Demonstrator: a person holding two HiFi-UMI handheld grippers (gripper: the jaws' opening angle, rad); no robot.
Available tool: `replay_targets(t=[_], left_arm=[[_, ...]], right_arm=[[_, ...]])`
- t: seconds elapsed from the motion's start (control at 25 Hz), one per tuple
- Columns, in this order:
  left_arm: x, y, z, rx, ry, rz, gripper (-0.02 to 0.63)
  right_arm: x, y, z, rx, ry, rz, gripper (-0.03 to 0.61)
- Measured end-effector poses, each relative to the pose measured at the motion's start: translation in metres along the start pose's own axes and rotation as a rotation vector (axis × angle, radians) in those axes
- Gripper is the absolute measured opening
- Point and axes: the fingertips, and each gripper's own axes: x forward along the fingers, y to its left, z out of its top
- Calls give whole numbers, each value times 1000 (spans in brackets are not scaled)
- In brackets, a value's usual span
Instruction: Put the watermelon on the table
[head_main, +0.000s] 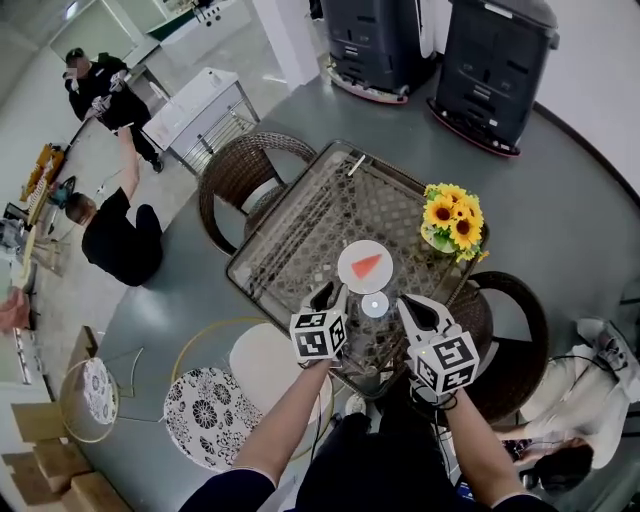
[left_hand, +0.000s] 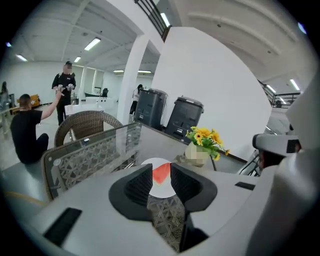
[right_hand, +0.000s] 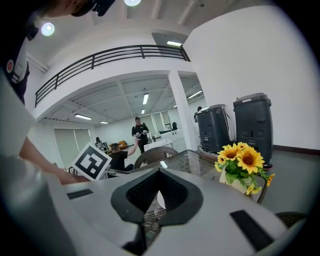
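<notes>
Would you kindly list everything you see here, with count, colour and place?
table: one, glass over wicker, centre
plate: one, white, mid-table
watermelon slice: one, red, on the plate
small disc: one, white, near edge
sunflowers: one bunch, yellow, table's right side
wicker chairs: two, brown, flanking table
machines: two, black, beyond table
patterned stools: two, black-and-white, floor lower left
other people: two in black upper left, one in white lower right
left gripper: one, grey, open, empty
right gripper: one, grey, shut, empty
</notes>
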Motion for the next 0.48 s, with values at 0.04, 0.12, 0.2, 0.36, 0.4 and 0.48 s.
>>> replay_targets(t=[0.04,0.12,0.2,0.36,0.4,0.48], left_arm=[[-9,-6,5,23,-23,-19,116],[-27,-17,15,74,-72,-45,82],[-45,-28,24,121,-116,-62,50],[-76,-48,45,163,-184,-101,6],[-83,-52,50,165,-200,-115,5],[-96,-61,59,165,-232,-145,5]], right_arm=[[-2,4,3,3,-10,6,3],[-6,13,10,13,-36,21,3],[-10,22,18,16,-62,34,3],[-15,35,39,-7,-103,49,3],[-15,38,43,-15,-111,51,3],[-15,43,51,-31,-123,56,3]])
